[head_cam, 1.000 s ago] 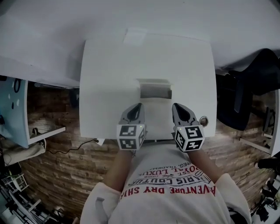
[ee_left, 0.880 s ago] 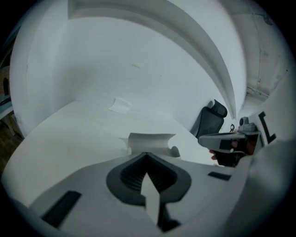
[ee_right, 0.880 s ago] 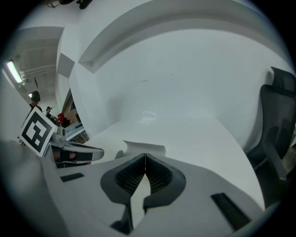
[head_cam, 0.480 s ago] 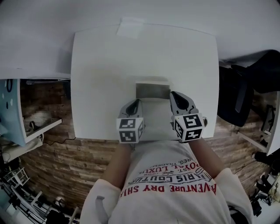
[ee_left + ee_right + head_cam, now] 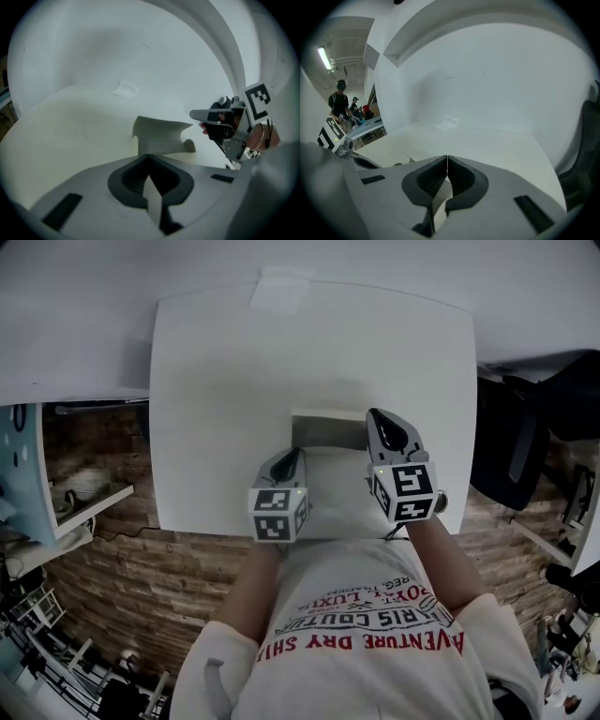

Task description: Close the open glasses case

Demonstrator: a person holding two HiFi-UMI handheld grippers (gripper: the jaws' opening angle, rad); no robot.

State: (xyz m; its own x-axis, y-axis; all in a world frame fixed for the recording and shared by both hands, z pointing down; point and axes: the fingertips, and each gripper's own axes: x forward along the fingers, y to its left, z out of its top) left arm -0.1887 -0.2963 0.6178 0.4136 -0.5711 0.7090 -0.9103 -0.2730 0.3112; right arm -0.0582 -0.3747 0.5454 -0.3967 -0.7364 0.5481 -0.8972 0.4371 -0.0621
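The glasses case [image 5: 326, 432] is seen lying open on the white table [image 5: 216, 381], close to the near edge, with its grey lid stood up. No brand or print can be made out on it. Red lettering is carried by the white shirt [image 5: 375, 643], upside down in the head view, and "VENTURE DRY" can be read there. Black-and-white square markers are shown on each gripper's cube. A pale paper patch [image 5: 281, 292] is spotted at the table's far edge, with nothing legible on it.

Both forearms are stretched forward from the torso. The right gripper [image 5: 382, 418] is held further out, its tip set at the case's right end; whether contact is made cannot be told. The left gripper [image 5: 293, 458] is kept back, its tip pointed at the case's near left corner and just short of it. In the gripper views both pairs of jaws are found pressed together, and nothing is gripped by either.
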